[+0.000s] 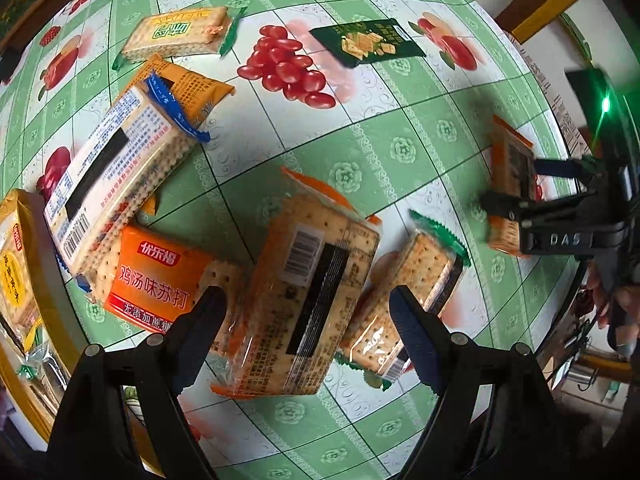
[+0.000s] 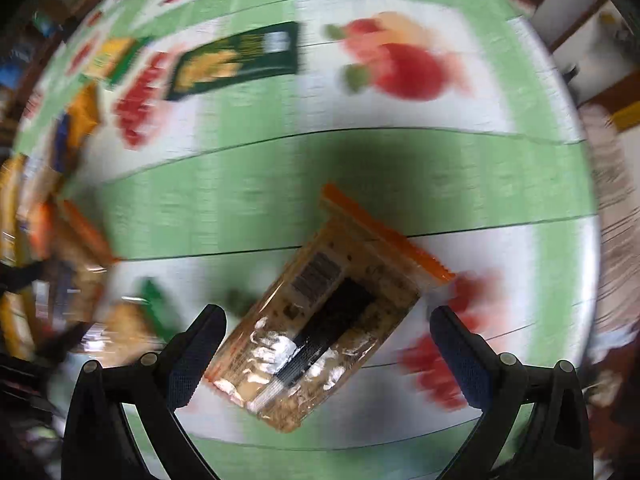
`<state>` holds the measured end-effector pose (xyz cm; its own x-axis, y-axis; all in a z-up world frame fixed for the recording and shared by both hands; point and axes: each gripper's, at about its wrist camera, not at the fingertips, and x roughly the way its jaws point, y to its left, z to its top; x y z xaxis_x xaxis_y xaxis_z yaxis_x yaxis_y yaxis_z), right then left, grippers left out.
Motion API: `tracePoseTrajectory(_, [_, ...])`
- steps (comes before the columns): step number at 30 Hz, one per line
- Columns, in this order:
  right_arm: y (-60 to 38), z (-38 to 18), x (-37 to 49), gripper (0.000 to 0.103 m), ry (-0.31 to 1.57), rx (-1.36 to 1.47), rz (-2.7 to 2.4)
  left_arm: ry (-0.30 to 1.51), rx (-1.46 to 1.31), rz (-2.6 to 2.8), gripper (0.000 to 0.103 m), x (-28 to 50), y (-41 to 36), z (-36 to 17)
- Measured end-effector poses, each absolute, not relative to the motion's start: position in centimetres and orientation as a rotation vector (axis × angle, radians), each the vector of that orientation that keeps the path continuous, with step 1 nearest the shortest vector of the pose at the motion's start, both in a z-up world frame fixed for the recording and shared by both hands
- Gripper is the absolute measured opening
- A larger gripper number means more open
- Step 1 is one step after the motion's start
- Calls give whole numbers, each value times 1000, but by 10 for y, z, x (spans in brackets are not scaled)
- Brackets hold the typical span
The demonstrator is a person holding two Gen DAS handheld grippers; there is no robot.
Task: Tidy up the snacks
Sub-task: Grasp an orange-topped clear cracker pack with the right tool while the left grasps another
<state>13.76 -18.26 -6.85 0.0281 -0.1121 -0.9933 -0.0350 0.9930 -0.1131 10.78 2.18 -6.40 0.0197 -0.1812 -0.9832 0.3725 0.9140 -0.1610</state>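
Observation:
My left gripper [image 1: 308, 320] is open, its fingers on either side of an orange-edged cracker pack [image 1: 308, 292] lying barcode-up on the table. A green-edged cracker pack [image 1: 404, 300] lies just right of it and an orange soda-cracker pack [image 1: 160, 280] to its left. My right gripper [image 2: 328, 332] is open around another orange-edged cracker pack [image 2: 324, 320] on the tablecloth; this view is motion-blurred. In the left wrist view the right gripper [image 1: 520, 188] stands at the right, with that pack [image 1: 508, 200] between its fingers.
A yellow-rimmed tray [image 1: 60, 300] with packs in it sits at the left edge. A long blue-edged cracker pack [image 1: 116, 176], an orange pack [image 1: 188, 88], a yellow-green pack [image 1: 180, 32] and a dark green packet [image 1: 368, 42] lie farther back on the fruit-print tablecloth [image 1: 360, 140].

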Motion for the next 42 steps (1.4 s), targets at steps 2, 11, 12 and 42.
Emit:
tracePoseTrajectory(2, [-193, -73, 134, 103, 1553, -136, -60, 1501, 170, -424, 83, 112, 18, -64])
tracePoseTrajectory(11, [-240, -56, 110, 83, 1480, -183, 58, 1598, 289, -453, 83, 100, -29, -74])
tracePoseTrajectory(12, [-243, -53, 109, 73, 1467, -185, 64, 1588, 299, -445, 83, 97, -32, -75])
tracePoseTrajectory(42, [-256, -35, 86, 63, 1431, -200, 116, 1534, -37, -421, 67, 83, 25, -75])
